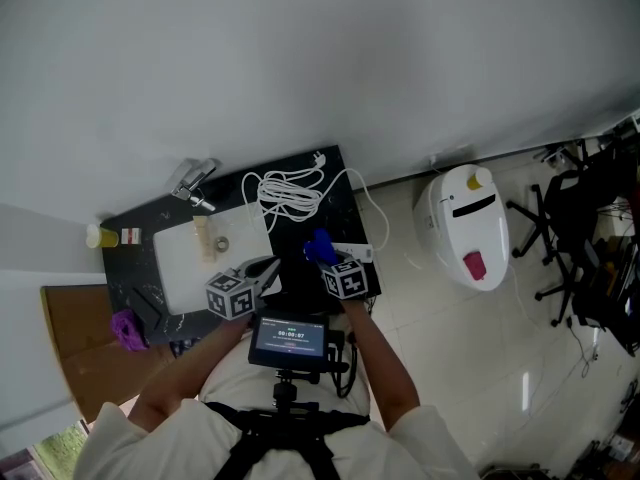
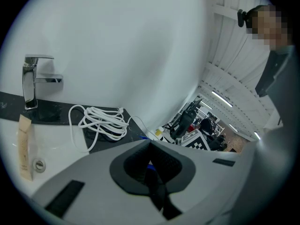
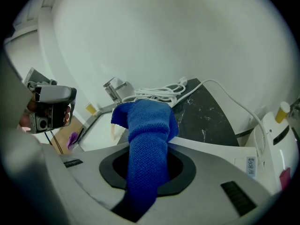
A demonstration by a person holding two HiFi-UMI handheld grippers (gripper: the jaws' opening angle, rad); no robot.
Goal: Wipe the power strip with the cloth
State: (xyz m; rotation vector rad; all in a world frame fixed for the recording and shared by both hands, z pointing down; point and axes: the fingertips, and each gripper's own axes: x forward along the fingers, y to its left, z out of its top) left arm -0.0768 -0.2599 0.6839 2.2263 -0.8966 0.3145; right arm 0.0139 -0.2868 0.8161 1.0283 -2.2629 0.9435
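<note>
Black counter [image 3: 206, 116] w/ coiled cord [image 1: 288, 193] beside sink [image 1: 185, 263]; right gripper [image 3: 146, 146] clamped on cloth [image 3: 147, 123], left gripper [image 2: 150, 157] closed, empty.

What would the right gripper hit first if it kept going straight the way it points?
Probably the coiled white cable on the black counter, just beyond the blue cloth that the jaws hold. Depth is hard to judge, so it might pass above it toward the wall.
</note>
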